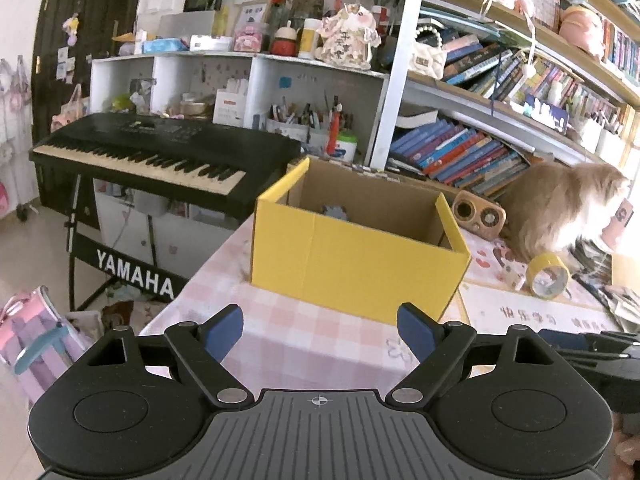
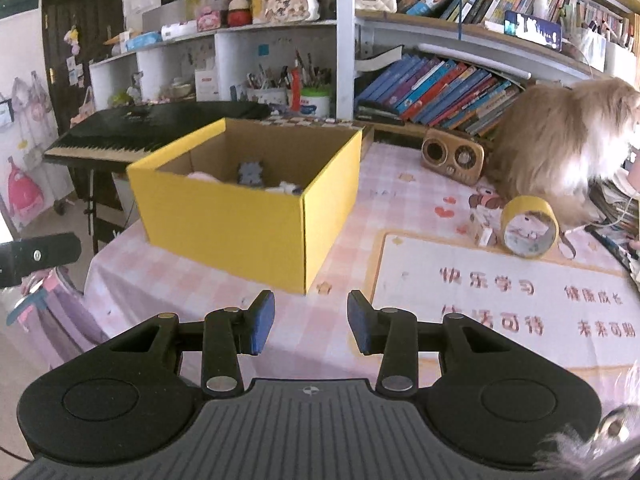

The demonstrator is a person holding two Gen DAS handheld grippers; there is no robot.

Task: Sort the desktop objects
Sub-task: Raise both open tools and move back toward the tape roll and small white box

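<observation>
My left gripper (image 1: 320, 334) hangs over the pink checked tablecloth (image 1: 320, 344) with its jaws wide apart and nothing between them; my right gripper (image 2: 311, 322) has its jaws partly apart, also empty; the yellow cardboard box (image 2: 240, 224) sits just ahead on the table, small soft items inside; a yellow tape roll (image 2: 529, 226) lies near the fluffy cat (image 2: 560, 144), beside a small wooden radio (image 2: 452, 156).

Your left view looks from the table's near left edge, tilted down, close to the box (image 1: 356, 256). Your right view sits further right, facing the same box (image 2: 244, 216), tape (image 2: 529, 226) and shelves.
</observation>
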